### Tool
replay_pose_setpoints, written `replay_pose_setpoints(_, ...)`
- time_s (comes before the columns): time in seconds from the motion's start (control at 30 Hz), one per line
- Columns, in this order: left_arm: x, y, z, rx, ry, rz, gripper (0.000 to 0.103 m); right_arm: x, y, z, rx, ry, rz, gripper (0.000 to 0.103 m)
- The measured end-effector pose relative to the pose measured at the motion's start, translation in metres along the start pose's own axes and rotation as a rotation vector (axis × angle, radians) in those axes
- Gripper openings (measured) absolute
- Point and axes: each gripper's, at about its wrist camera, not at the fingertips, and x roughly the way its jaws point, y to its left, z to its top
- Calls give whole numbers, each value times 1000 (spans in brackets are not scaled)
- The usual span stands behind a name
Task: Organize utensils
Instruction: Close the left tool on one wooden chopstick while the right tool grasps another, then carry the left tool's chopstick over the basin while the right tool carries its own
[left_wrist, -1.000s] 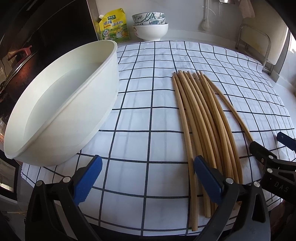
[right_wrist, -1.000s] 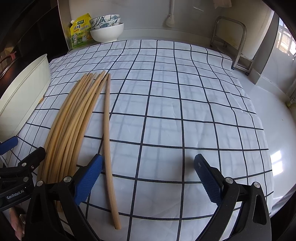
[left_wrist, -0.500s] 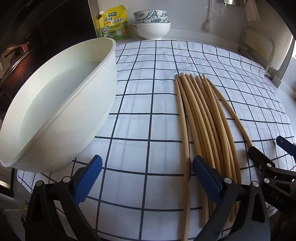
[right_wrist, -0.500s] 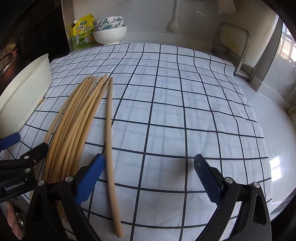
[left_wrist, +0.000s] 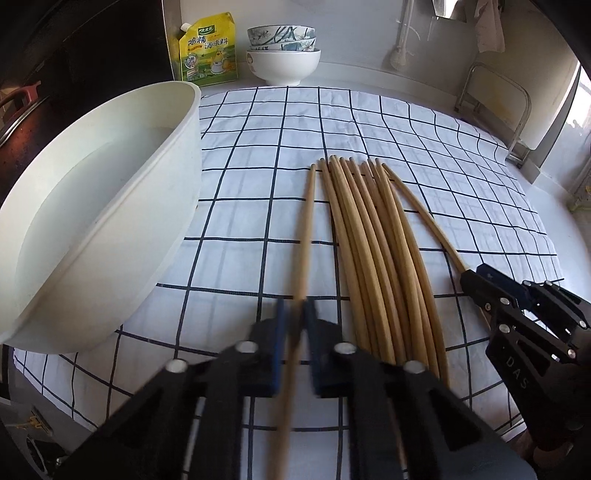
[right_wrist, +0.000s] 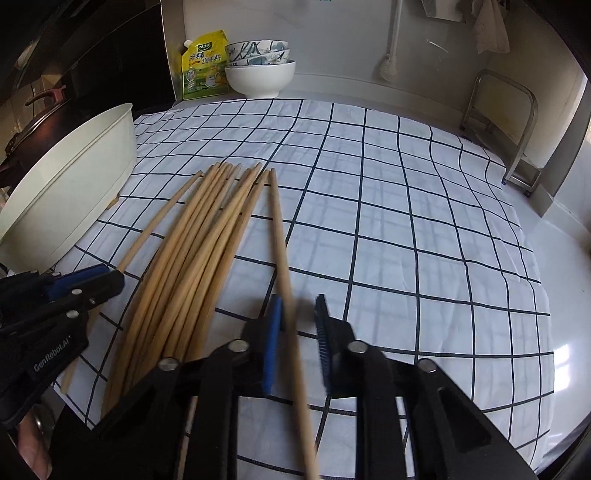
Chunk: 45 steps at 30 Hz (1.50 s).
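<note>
The bundle of chopsticks (left_wrist: 373, 251) lies fanned on the checked cloth (left_wrist: 258, 155), long, round, pale bamboo with blunt tips; one single chopstick (left_wrist: 304, 251) at the bundle's left edge sits pinched between the blue ribbed pads of the left hand-held gripper (left_wrist: 295, 321), whose jaws have just snapped closed on it; over on the other side, the right hand-held gripper (right_wrist: 295, 317) has just closed too, clamping the outermost chopstick (right_wrist: 280, 243) on the right; beside the bundle a big, smooth white plastic basin (left_wrist: 110, 206) rests on the cloth's left edge; at the back of the counter (right_wrist: 576, 314), stacked ceramic bowls (left_wrist: 282, 55) and a yellow seasoning pouch (left_wrist: 207, 50).
</note>
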Motion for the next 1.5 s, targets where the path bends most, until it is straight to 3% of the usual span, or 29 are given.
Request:
replay_pose_setpoints(0.4, -27, 3, 9, -25, -19, -128, 7, -24, -27, 3, 201, -32, 141, 6)
replay_pose_setpoints(0.57, -61, 19, 29, -25, -104, -156, 7, -53, -13, 29, 195, -103, 179, 6)
replay_pose_setpoints(0.73, -89, 64, 51, -34, -207, -84, 7, -66, 32, 72, 130, -171, 251, 6)
replay_pose_setpoints(0.93, -98, 145, 67, -102, -270, 62, 7, -50, 101, 118, 58, -165, 346, 6)
replay_pose_setpoints(1.17, -73, 217, 74, -189, -207, 87, 7, -20, 176, 148, -14, -96, 430, 6)
replay_pose_setpoints(1.5, -40, 239, 69, -194, -116, 84, 7, 29, 232, 151, -65, 59, 431, 6)
